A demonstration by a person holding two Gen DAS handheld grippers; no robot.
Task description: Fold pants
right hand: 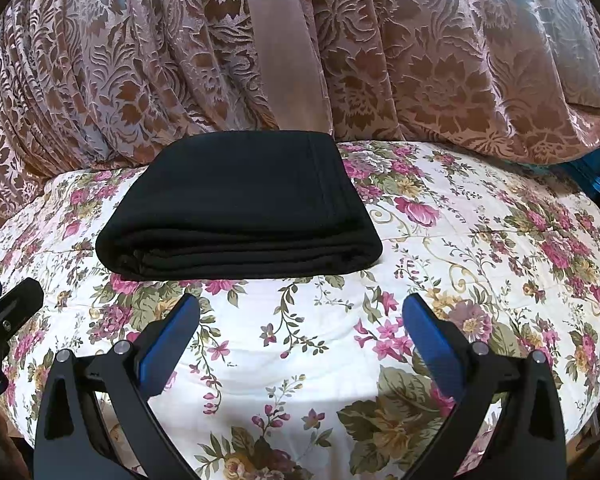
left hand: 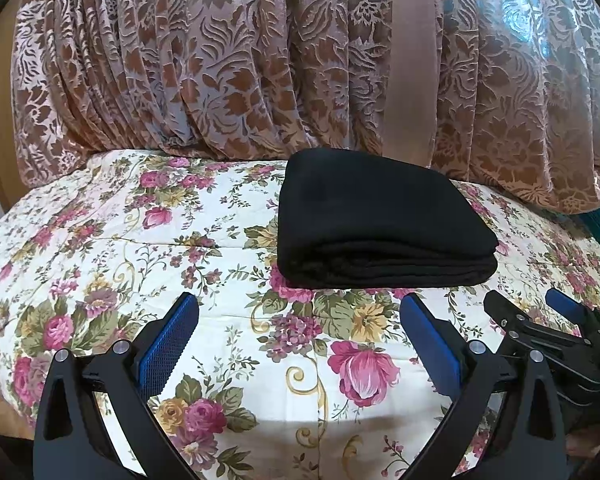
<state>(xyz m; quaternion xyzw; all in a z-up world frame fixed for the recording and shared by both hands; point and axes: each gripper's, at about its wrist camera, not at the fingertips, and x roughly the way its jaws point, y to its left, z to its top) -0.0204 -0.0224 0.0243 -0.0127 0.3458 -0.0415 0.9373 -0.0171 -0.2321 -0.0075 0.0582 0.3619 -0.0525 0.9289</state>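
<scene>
Black pants (left hand: 380, 216) lie folded into a thick rectangular stack on the flowered bedspread (left hand: 120, 248); in the right wrist view the same pants (right hand: 240, 204) sit left of centre. My left gripper (left hand: 300, 312) stands open just short of the stack's near edge, holding nothing. My right gripper (right hand: 302, 312) is open too, a little nearer than the stack and to its right, with nothing between its blue pads (right hand: 172, 340). In the left wrist view the right gripper (left hand: 540, 312) shows at the right edge. The left gripper's tip (right hand: 8, 304) shows at the left edge of the right wrist view.
A brown and pink patterned curtain (left hand: 220, 60) hangs right behind the bed, touching its far edge; the curtain (right hand: 420, 60) fills the top of both views. Bare bedspread (right hand: 480, 240) stretches to the right of the pants. Something blue (right hand: 592, 180) sits at the far right.
</scene>
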